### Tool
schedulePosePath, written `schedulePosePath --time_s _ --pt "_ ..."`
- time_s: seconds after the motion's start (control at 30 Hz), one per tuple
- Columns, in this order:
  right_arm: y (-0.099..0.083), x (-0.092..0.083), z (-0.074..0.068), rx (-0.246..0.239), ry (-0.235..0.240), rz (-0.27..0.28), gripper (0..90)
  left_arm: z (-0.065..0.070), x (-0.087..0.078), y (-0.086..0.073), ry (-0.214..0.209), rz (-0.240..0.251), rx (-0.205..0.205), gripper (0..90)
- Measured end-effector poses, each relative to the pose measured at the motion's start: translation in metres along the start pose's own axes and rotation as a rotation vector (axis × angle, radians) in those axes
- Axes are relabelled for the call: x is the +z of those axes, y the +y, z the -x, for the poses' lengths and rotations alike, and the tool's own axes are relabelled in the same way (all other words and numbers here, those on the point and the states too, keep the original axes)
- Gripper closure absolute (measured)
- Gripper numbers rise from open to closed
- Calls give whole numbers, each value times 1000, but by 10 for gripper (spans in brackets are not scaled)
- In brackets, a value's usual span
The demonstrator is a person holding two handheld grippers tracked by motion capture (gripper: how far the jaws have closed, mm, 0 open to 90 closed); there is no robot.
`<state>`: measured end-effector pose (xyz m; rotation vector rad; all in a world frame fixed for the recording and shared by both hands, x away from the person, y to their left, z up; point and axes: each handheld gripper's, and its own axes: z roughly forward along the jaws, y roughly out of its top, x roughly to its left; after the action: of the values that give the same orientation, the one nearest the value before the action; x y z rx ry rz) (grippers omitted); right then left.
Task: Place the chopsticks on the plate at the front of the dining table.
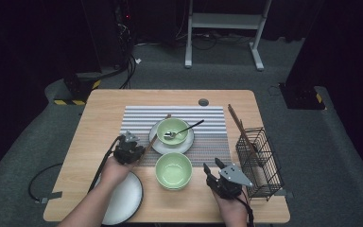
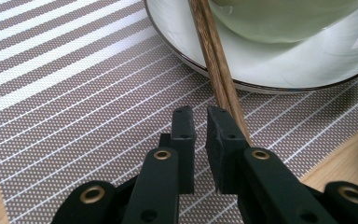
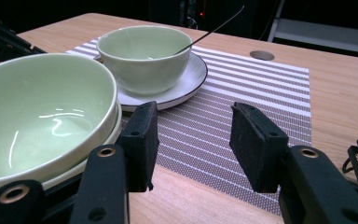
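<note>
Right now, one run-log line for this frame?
left gripper: shut, beside chopsticks leaning on plate | right gripper: open, empty, near front bowl

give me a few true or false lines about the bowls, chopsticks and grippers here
1. A spoon lies in the far green bowl. True.
2. The near green bowl stands on a white plate. False: it sits on the table at the placemat's edge; the far bowl has the white plate under it.
3. The left gripper has its jaws nearly together beside the chopsticks, which lean on that plate's rim. True.
4. The right gripper is clamped on the near bowl. False: its jaws stand apart with nothing between them.
5. The wire basket is at the table's left edge. False: it is at the right.
</note>
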<state>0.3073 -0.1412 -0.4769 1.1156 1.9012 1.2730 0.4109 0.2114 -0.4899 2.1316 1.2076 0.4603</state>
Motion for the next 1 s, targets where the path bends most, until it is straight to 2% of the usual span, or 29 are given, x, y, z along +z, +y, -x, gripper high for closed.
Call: schedulePosePath --time_s 0.37,1.0 --pt "-6 6 3 -9 -9 -36 510 4 -1 0 -9 9 5 805" --pt "-3 2 0 -11 -4 -22 514 12 1 1 -28 12 20 807"
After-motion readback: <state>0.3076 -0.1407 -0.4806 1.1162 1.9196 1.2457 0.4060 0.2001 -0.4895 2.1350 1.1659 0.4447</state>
